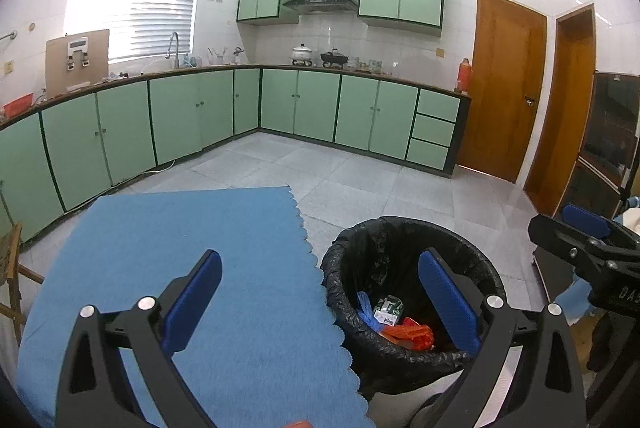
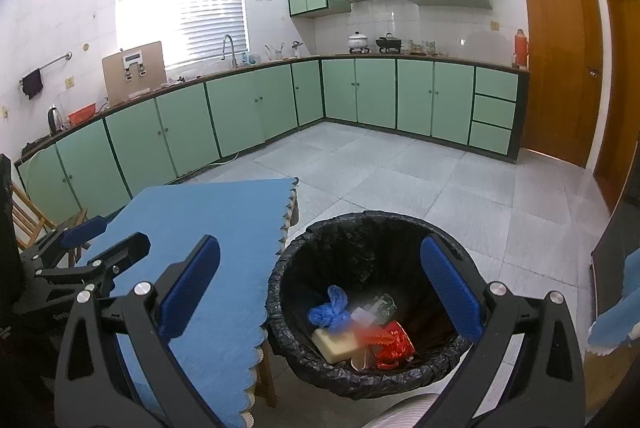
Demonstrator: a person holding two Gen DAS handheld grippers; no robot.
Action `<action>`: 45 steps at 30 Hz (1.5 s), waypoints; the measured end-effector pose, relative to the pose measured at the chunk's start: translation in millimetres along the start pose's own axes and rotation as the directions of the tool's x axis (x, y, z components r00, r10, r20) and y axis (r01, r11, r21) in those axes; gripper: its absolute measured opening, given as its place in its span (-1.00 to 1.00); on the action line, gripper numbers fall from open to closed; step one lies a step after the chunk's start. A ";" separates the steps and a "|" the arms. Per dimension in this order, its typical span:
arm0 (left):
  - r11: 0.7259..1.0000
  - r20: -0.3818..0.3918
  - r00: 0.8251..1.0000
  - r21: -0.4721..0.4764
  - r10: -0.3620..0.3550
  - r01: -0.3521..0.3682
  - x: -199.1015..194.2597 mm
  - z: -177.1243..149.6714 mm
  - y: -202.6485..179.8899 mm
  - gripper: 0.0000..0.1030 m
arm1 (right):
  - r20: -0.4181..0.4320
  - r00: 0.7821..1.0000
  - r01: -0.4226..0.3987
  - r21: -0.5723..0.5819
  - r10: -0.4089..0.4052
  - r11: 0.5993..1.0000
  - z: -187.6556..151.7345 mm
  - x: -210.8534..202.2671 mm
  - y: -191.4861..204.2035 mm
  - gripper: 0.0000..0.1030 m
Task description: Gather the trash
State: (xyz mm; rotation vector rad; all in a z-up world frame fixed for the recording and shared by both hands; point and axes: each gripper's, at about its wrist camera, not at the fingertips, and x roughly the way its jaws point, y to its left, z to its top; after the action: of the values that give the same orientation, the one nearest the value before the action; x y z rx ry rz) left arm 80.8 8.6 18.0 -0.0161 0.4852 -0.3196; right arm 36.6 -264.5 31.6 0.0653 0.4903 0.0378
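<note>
A round bin with a black liner (image 1: 352, 260) (image 2: 320, 240) stands on the floor beside a table with a blue cloth (image 1: 192, 260) (image 2: 208, 228). Inside lie a blue plastic bag (image 2: 330, 310), a green-white carton (image 1: 387, 310), red-orange wrappers (image 2: 394, 346) and a pale yellow block (image 2: 334, 344). A blurred reddish piece (image 2: 362, 332) hangs in mid-air over the trash. My left gripper (image 1: 320, 296) is open and empty, straddling the table edge and the bin. My right gripper (image 2: 320, 292) is open and empty above the bin. Each gripper shows in the other's view (image 1: 584, 240) (image 2: 92, 248).
Green kitchen cabinets (image 1: 200, 116) line the left and far walls. Two wooden doors (image 1: 504, 84) are at the right. A wooden chair (image 2: 28, 212) stands left of the table. The tiled floor (image 1: 360, 184) lies beyond the bin.
</note>
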 end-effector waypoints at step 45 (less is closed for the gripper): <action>1.000 0.049 0.999 -0.011 0.012 -0.011 -32.6 0.3 5.1 0.88 | 0.030 0.999 -0.020 -0.031 0.021 0.999 -2.0 -7.7 13.8 0.89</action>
State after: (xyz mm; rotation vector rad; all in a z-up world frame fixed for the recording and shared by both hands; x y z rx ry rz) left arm 55.2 23.4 32.7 -0.0318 0.4385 -0.3049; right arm 28.5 -251.0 34.4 0.0408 0.4591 0.0644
